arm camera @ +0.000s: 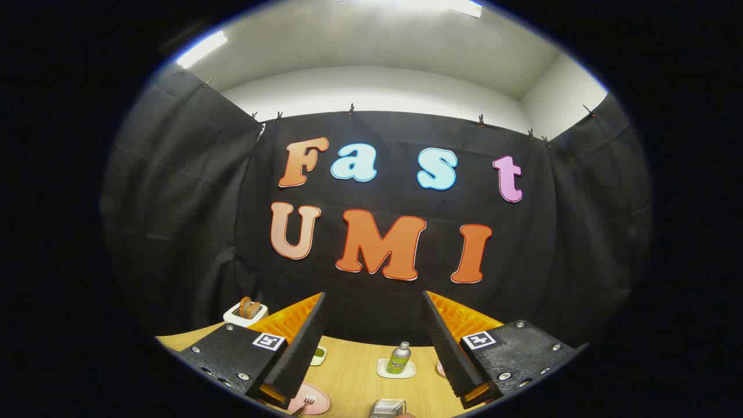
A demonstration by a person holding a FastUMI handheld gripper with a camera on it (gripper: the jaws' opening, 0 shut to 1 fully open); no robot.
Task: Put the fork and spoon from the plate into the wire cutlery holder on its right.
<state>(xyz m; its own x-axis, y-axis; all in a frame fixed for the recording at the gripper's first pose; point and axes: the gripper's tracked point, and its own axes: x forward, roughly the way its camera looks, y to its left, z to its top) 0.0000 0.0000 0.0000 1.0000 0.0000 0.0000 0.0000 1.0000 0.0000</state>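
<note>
Now jaws wide apart, fork [306,402] on plate [319,404] below them, holder [388,408] alongside.

Lit from above by ceiling lights [200,49], glaring white. Strong fisheye bending at edges. Sharp mid-field; gripper [374,342] fingers spread, slightly soft.

The plate [316,403] sits left of the holder [388,407], a fork [306,402] apparently on it; a bottle [399,358] stands beyond, between the fingers.
</note>
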